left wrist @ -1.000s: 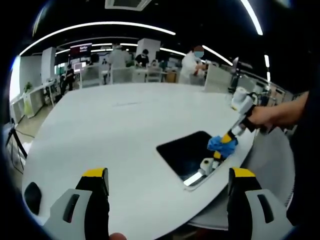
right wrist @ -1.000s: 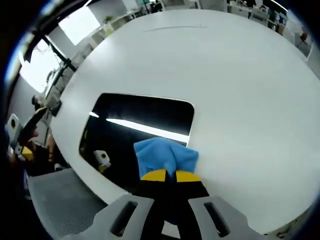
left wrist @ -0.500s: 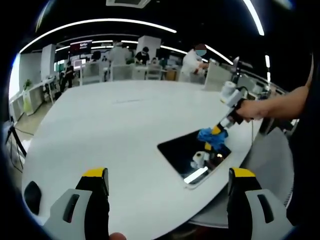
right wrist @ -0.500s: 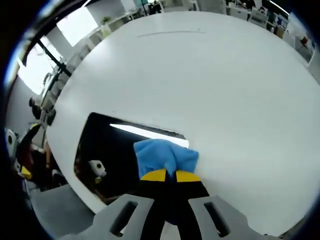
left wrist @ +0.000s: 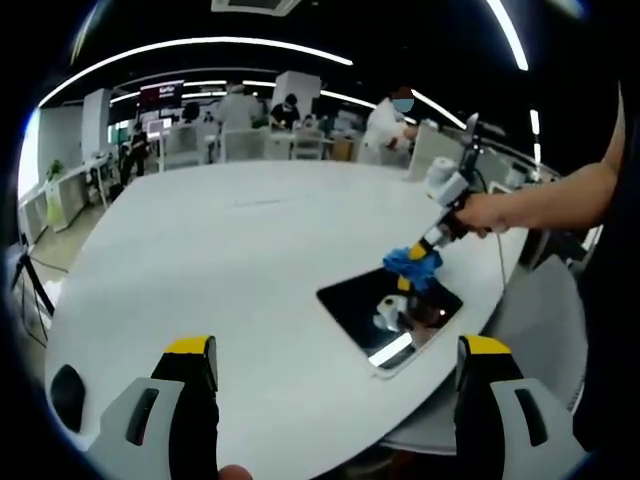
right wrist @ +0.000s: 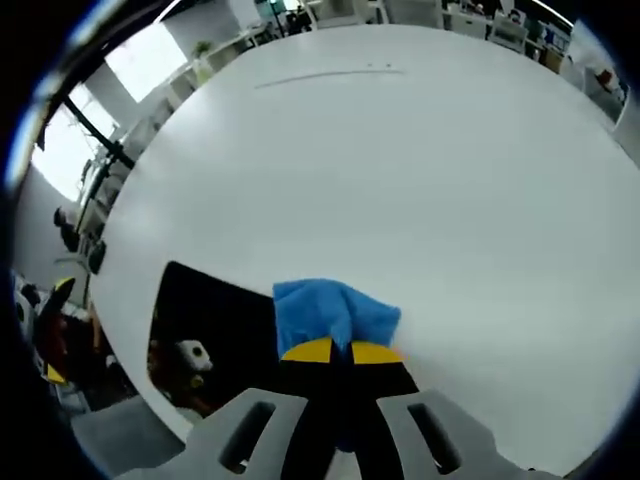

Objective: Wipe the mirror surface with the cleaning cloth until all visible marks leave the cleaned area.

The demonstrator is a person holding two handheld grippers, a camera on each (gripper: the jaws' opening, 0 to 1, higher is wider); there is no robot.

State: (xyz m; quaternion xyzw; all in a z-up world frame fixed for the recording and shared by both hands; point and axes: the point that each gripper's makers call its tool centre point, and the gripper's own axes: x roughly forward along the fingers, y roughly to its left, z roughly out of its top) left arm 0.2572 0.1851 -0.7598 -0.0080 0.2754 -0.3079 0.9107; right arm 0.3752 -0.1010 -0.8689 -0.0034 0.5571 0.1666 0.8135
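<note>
A dark rectangular mirror (left wrist: 385,312) lies flat on the white round table (left wrist: 220,260), close to its right edge. My right gripper (left wrist: 432,243) comes in from the right, held by a person's hand, and is shut on a blue cleaning cloth (left wrist: 411,264). The cloth presses on the mirror's far edge. In the right gripper view the blue cloth (right wrist: 333,313) bunches just ahead of my right gripper (right wrist: 340,351), with the mirror (right wrist: 205,325) to its left. My left gripper (left wrist: 337,348) hovers over the table's near side, jaws wide apart and holding nothing.
A grey chair (left wrist: 535,320) stands beyond the table edge by the mirror. Far behind the table are desks, partitions and several people (left wrist: 385,125). Wide bare tabletop (right wrist: 420,170) stretches ahead of the cloth.
My right gripper has slid the cloth across the mirror, from its near end to its far edge. My left gripper has stayed put.
</note>
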